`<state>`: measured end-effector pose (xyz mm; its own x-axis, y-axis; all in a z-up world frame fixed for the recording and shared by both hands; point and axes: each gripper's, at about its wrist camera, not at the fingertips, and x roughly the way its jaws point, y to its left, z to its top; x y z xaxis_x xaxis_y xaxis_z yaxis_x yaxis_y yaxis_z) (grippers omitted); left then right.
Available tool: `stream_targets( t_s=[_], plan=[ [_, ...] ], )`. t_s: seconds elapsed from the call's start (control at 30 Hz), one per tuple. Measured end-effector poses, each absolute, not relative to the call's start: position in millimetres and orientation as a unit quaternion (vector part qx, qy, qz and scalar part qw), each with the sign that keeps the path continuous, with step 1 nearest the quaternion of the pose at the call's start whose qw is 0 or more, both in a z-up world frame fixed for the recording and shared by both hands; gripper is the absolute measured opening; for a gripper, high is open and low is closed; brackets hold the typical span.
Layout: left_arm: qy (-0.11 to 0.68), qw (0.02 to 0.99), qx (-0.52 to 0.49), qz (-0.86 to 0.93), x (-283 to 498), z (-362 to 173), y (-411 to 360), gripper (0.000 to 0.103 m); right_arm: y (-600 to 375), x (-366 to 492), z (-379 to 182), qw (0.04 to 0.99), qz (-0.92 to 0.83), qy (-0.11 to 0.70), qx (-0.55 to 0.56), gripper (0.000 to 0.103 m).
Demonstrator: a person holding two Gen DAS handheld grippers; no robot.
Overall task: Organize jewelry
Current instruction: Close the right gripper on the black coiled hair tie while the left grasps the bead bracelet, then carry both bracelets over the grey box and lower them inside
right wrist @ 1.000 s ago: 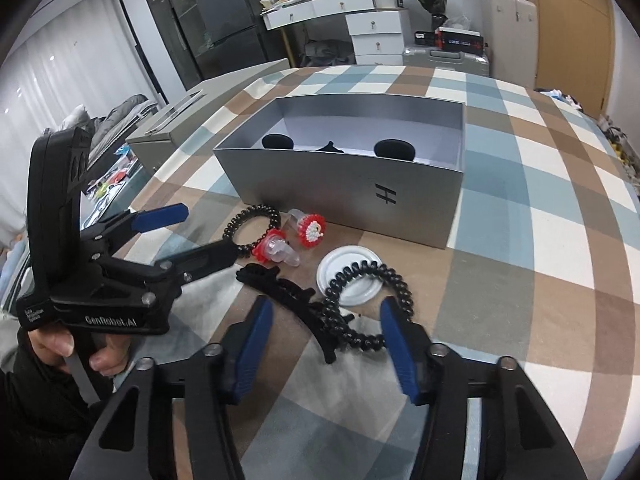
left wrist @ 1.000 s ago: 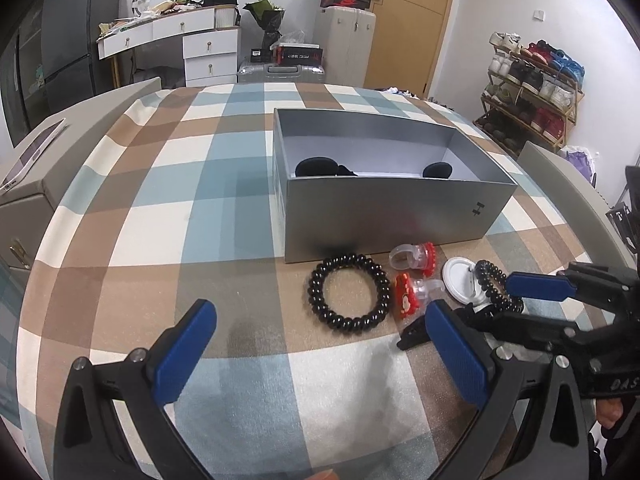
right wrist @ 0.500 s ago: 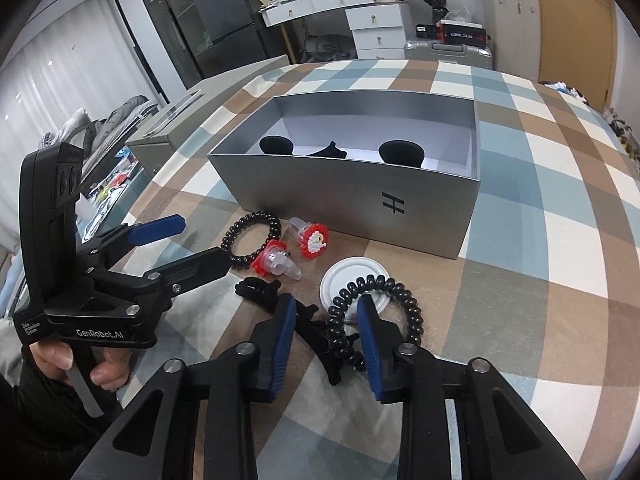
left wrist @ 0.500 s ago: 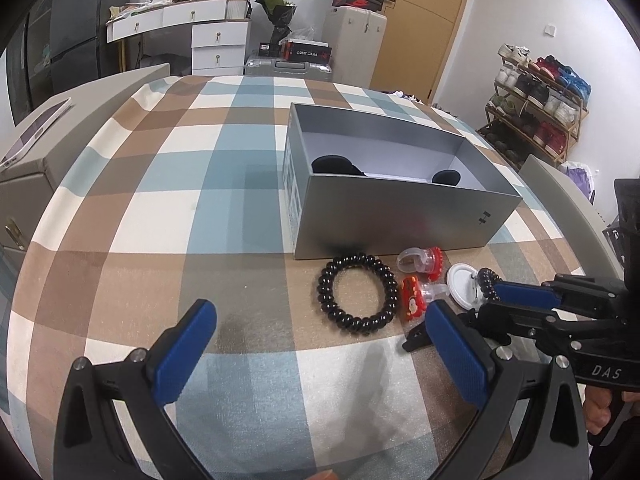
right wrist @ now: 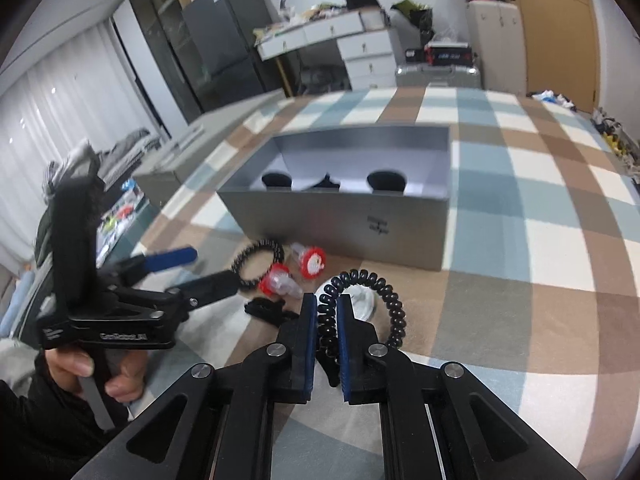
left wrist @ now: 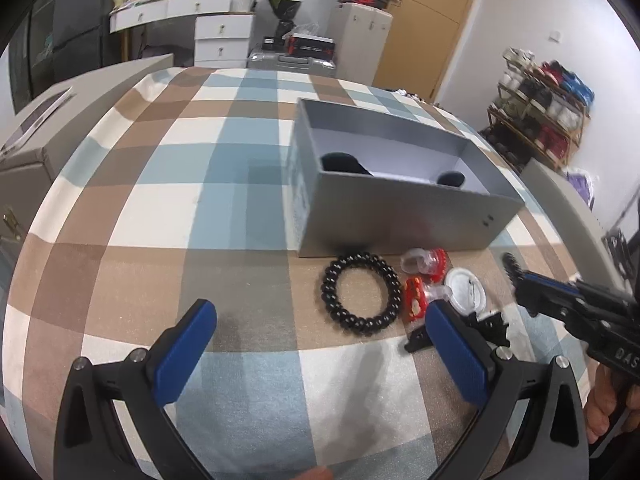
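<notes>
My right gripper [right wrist: 326, 312] is shut on a black spiral hair tie [right wrist: 394, 304] and holds it lifted above the table; it also shows at the right of the left wrist view [left wrist: 520, 280]. My left gripper [left wrist: 320, 340] is open and empty, low over the table. Ahead of it lie a black bead bracelet [left wrist: 362, 294], two red-and-clear rings [left wrist: 424, 264], a white round lid [left wrist: 466, 292] and a black hair claw [left wrist: 488, 330]. The open grey box [left wrist: 400, 216] stands behind them with black items inside.
The checked tablecloth [left wrist: 200, 208] covers the table. A grey box lid [left wrist: 36, 148] lies at the left edge. A desk with drawers, a suitcase and a shoe rack stand beyond the table.
My right gripper closed on the spiral hair tie and lifted it off the white lid. My left gripper stayed open and shifted slightly left.
</notes>
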<state>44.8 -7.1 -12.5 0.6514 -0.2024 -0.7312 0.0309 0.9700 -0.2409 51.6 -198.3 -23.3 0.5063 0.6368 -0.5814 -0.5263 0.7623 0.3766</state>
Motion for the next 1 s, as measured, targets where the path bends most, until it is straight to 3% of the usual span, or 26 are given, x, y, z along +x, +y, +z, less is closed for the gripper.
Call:
stream_targets(
  t_s=[0.1,0.17,0.6,0.67,1.0],
  plan=[
    [0.418,0.899,-0.123,-0.045,50,-13,0,0.099,-206,50,-20,0.867,0.334,0.359,0.09,0.009],
    [0.424,0.898,-0.114,-0.032,53,-14,0,0.081,-211,50,-18,0.867,0.334,0.357,0.095,0.009],
    [0.432,0.901,0.0,-0.042,61,-16,-29,0.022,-218,43,-11,0.869,0.335,0.35,0.099,0.009],
    [0.432,0.9,0.001,-0.052,60,-16,-30,0.005,-219,43,-10,0.869,0.336,0.349,0.099,0.009],
    [0.421,0.904,-0.02,-0.067,50,-8,-29,0.004,-220,42,-8,0.871,0.335,0.346,0.098,0.009]
  ],
)
